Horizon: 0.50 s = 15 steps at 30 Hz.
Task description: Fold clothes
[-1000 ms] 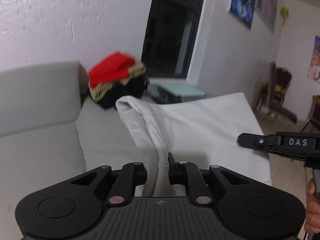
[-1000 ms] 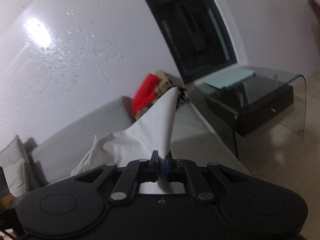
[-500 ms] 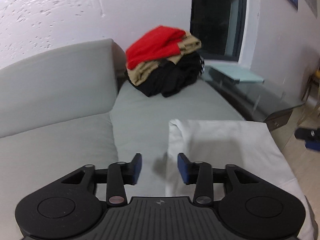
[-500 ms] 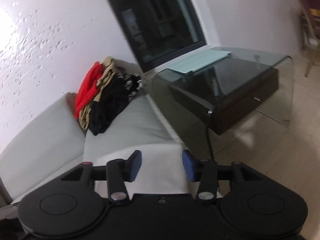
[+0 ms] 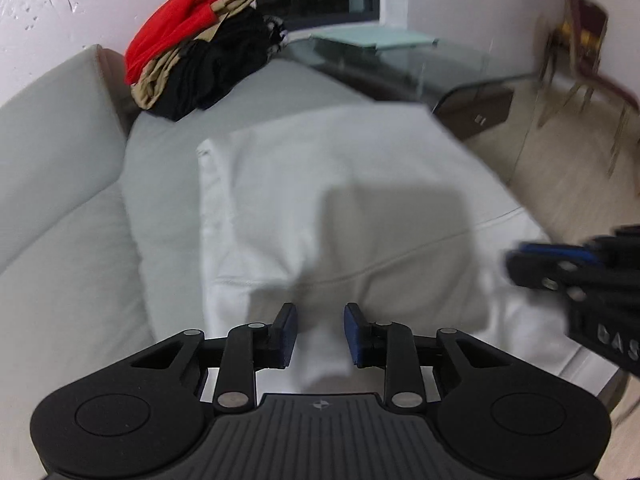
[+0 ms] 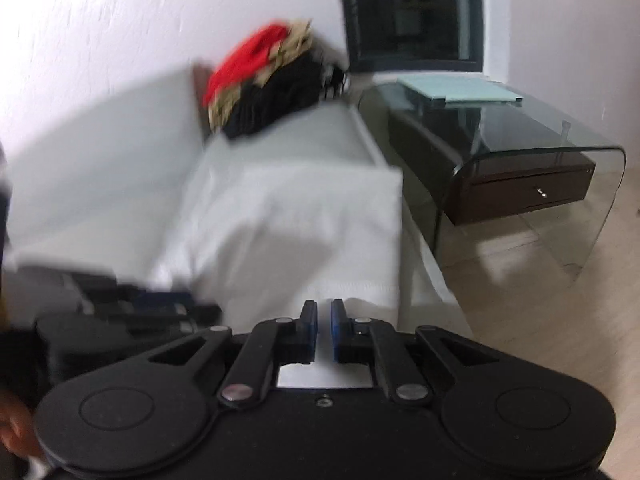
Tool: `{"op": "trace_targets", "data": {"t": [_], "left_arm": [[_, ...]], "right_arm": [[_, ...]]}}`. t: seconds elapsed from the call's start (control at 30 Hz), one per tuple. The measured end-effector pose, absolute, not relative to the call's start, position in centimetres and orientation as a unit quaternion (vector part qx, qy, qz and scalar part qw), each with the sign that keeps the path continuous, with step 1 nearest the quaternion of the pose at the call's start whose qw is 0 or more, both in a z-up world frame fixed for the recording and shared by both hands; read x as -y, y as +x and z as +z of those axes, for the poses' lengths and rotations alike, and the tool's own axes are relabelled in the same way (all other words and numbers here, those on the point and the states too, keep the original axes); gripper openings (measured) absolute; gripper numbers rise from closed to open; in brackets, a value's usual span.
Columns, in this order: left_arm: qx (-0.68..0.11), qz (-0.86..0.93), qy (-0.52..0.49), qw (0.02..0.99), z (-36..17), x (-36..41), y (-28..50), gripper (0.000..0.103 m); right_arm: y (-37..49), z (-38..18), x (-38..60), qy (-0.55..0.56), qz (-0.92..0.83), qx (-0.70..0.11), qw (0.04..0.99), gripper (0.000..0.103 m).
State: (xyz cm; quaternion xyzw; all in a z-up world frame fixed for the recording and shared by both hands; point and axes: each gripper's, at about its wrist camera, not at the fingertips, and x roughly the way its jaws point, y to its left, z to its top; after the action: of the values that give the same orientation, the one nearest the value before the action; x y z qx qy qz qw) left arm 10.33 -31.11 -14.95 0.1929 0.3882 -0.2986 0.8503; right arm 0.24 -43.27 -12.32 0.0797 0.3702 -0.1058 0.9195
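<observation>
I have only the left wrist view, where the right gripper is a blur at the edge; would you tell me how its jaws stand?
Observer: The right gripper has its jaws almost together, low over the near hem of the white garment.
Operator: Is any cloth caught between them?
Observer: White fabric shows in the narrow slit, but I cannot tell whether it is pinched.
Operator: Thank you. What lies on the floor side of it?
Observer: The glass table stands close beside the sofa. Its far side curves down to the floor, and a dark drawer sits under its top.
</observation>
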Motion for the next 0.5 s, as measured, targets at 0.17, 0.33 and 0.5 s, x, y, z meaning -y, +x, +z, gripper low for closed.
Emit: {"op": "trace_targets", "data": {"t": [0.17,0.33,0.5], "left_arm": [[-0.408,-0.274,0.212,0.845,-13.7,28.5,8.0,0.026],[-0.375,-0.308,0.209,0.849,-13.0,29.0,5.2,0.031],[-0.391,-0.297,0.237,0.838,-15.5,30.7,5.6,0.036]], "right_arm": [[-4.2,-11.5,42.7,0.088,-0.113,-0.397,0.907,0.008],[-5.5,-9.3,41.6,0.111,-0.101,-0.366,0.918,0.010],[-4.2,-11.6,40.9,0.135,-0.090,-0.391,0.906,0.010]]}}
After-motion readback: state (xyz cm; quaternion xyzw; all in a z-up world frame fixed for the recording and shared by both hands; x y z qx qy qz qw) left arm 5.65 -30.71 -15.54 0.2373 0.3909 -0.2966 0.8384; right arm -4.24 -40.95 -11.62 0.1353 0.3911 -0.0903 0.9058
